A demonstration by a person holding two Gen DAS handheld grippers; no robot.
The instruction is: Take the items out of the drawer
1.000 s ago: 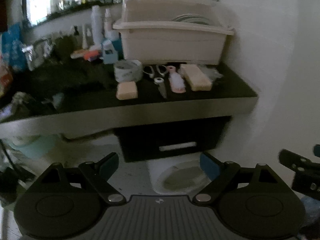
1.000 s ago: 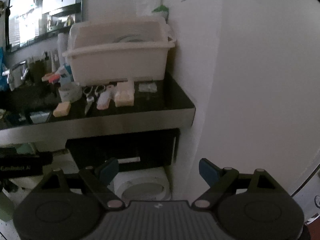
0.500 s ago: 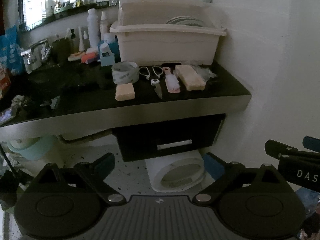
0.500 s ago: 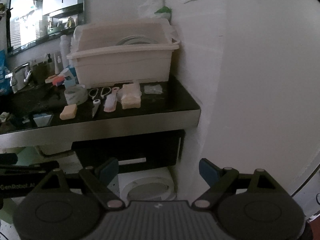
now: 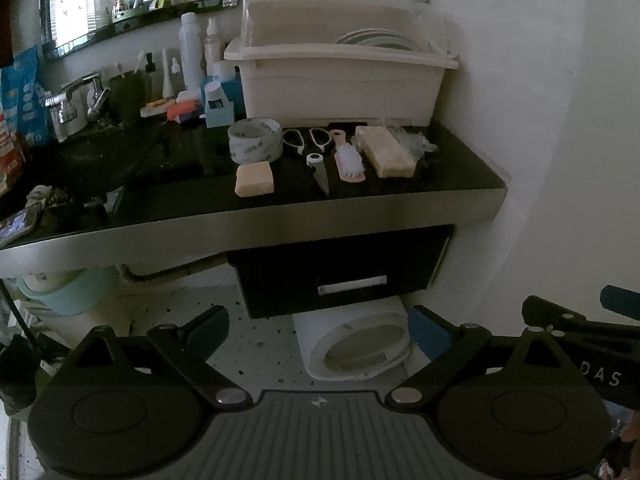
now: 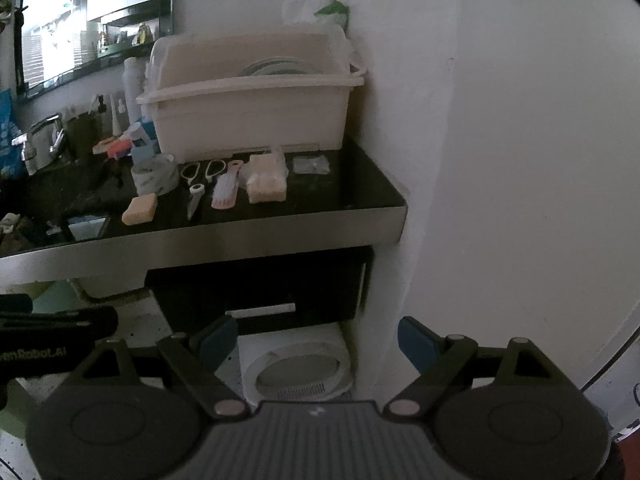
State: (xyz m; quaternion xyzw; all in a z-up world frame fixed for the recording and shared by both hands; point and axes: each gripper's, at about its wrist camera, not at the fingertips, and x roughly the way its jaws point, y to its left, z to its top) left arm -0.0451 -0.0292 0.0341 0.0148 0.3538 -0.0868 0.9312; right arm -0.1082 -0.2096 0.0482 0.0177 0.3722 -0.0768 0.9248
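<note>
A black drawer (image 5: 340, 272) with a white handle (image 5: 352, 283) hangs shut under the dark counter (image 5: 280, 216); it also shows in the right wrist view (image 6: 260, 292). On the counter lie a tape roll (image 5: 254, 139), a soap bar (image 5: 255, 179), scissors (image 5: 308, 140), a small knife (image 5: 319, 171), a pink brush (image 5: 350, 158) and a sponge (image 5: 384, 151). My left gripper (image 5: 318, 328) is open and empty, well back from the drawer. My right gripper (image 6: 316, 338) is open and empty, also back from the drawer.
A cream dish bin (image 5: 340, 76) with plates stands at the counter's back. Bottles and a tap (image 5: 76, 100) are at the left. A white round appliance (image 5: 356, 346) sits on the floor below the drawer. A white wall (image 6: 500, 160) closes the right side.
Both grippers have risen and tilted slightly; the counter and drawer sit lower in the views. The right gripper shows more in the left wrist view. Nothing was grasped.
</note>
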